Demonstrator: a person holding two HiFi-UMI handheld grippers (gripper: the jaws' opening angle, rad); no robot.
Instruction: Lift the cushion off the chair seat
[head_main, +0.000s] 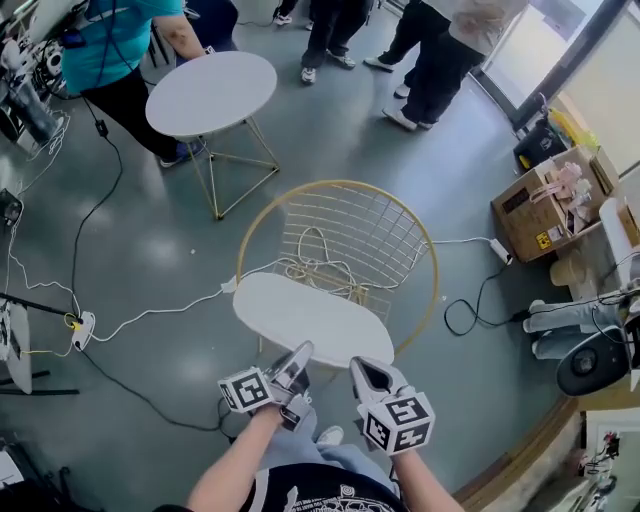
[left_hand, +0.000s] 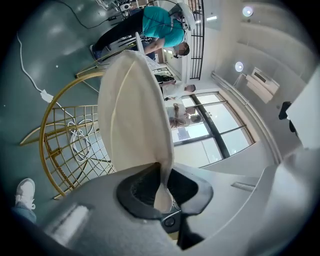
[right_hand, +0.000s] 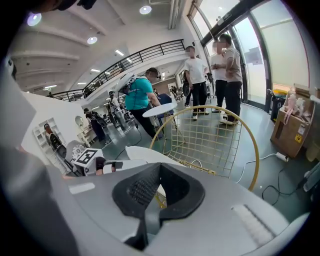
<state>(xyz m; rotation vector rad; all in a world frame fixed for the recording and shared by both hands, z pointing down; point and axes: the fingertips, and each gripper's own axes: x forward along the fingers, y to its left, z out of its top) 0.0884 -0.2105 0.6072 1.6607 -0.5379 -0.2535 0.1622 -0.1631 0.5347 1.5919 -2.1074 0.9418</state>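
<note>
Left gripper (head_main: 297, 362) clamps cushion (head_main: 310, 315) edge; chair (head_main: 335, 183) seat hidden; right gripper (head_main: 362, 372) grip unclear.

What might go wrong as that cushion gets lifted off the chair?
1. The left gripper pinches only the thin edge of the cushion, so it may slip out.
2. The right gripper looks shut on nothing, so the cushion may sag and twist from one side.
3. The cushion's far side lies close to the wire back of the chair and might catch there.
</note>
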